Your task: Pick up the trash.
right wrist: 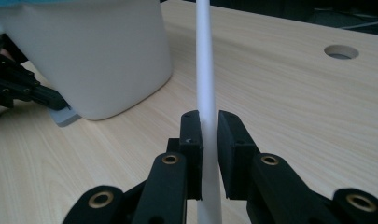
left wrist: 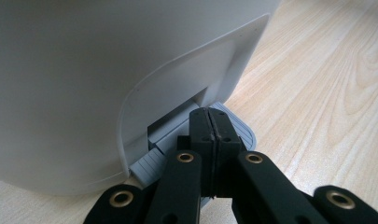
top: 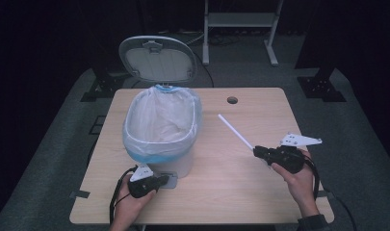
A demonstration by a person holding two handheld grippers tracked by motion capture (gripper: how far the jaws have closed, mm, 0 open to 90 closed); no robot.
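Observation:
A white pedal bin (top: 161, 144) with a clear liner stands on the wooden table (top: 240, 192), its lid (top: 157, 59) raised. My left gripper (top: 160, 181) is shut and rests on the bin's grey foot pedal (left wrist: 238, 127) at the near side. The jaws (left wrist: 209, 122) are pressed together with nothing between them. My right gripper (top: 256, 152) is shut on a long white stick (top: 235, 131), held above the table to the right of the bin. The white stick (right wrist: 205, 60) points up and left toward the bin (right wrist: 93, 56).
A round cable hole (top: 232, 100) lies in the table's far side. A metal stand (top: 240, 24) is on the floor behind the table. Open tabletop lies between the two hands.

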